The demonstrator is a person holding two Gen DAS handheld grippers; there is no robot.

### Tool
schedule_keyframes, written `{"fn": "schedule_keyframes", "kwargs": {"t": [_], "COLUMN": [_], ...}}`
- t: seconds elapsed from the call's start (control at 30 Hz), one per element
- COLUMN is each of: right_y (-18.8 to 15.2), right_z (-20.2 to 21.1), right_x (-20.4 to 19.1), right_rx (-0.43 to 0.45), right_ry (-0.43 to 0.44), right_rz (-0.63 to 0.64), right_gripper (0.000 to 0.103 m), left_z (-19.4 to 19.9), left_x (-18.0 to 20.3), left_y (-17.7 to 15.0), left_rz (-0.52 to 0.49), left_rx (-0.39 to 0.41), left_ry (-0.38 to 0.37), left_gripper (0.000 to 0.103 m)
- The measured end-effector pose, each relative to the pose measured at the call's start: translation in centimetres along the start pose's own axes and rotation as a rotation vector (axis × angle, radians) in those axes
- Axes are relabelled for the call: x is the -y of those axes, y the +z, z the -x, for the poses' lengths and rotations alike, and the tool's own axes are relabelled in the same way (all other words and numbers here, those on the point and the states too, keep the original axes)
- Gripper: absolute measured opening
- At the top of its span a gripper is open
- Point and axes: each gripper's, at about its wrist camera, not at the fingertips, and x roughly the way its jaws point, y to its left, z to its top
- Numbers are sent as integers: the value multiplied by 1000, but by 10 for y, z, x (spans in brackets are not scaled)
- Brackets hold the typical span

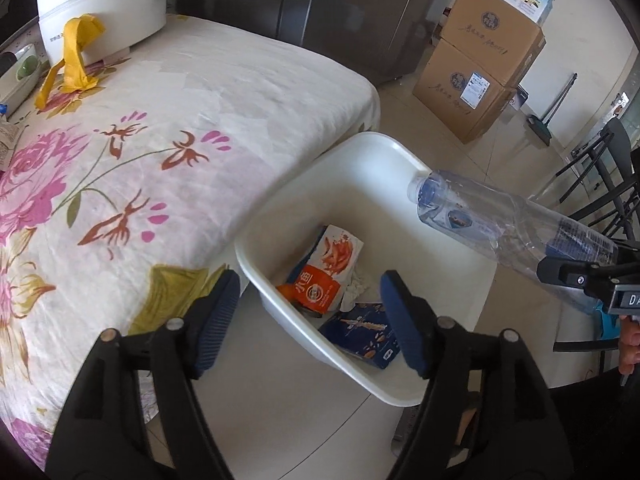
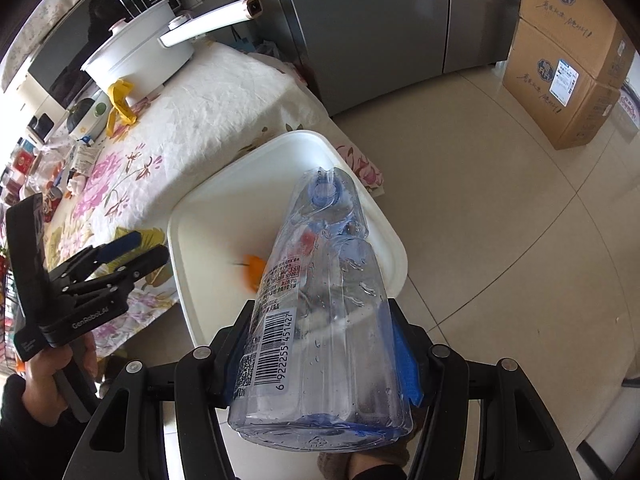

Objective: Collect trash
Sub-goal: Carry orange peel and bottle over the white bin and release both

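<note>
Floral cloth covers the worktop, and a white bin stands on the tiled floor hard against its edge. Using the bin as my marker: my right tongs pinch a clear bottle by its lower body, both blue pads pressed against the sides, the barcode label facing up. The bottle lies tilted above the bin's outer rim, its neck end pointing over the opening. My left tongs hang spread wide and hold nothing, over the bin's near rim on the worktop side. Inside the bin lie an orange wrapper, a dark blue packet and some crumpled white paper between them. Across the worktop from the bin sits a white pot with a long handle, a yellow bag slumped against it. Beyond the bin, on the floor, two cardboard boxes are stacked beside a grey fridge.
</note>
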Motion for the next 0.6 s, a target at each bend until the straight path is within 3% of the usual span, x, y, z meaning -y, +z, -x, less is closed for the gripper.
{"fn": "schedule_keyframes", "kwargs": {"t": [0.6], "right_y": [20], "right_z": [-44], "right_x": [-43], "right_rx": [-90], "right_ry": [-61], "right_rz": [75], "right_gripper": [62], "left_z": [66], "left_x": [-58], "left_y": [-24], "left_rz": [24], "left_rx": [52], "left_ry": [176], "left_gripper": [102]}}
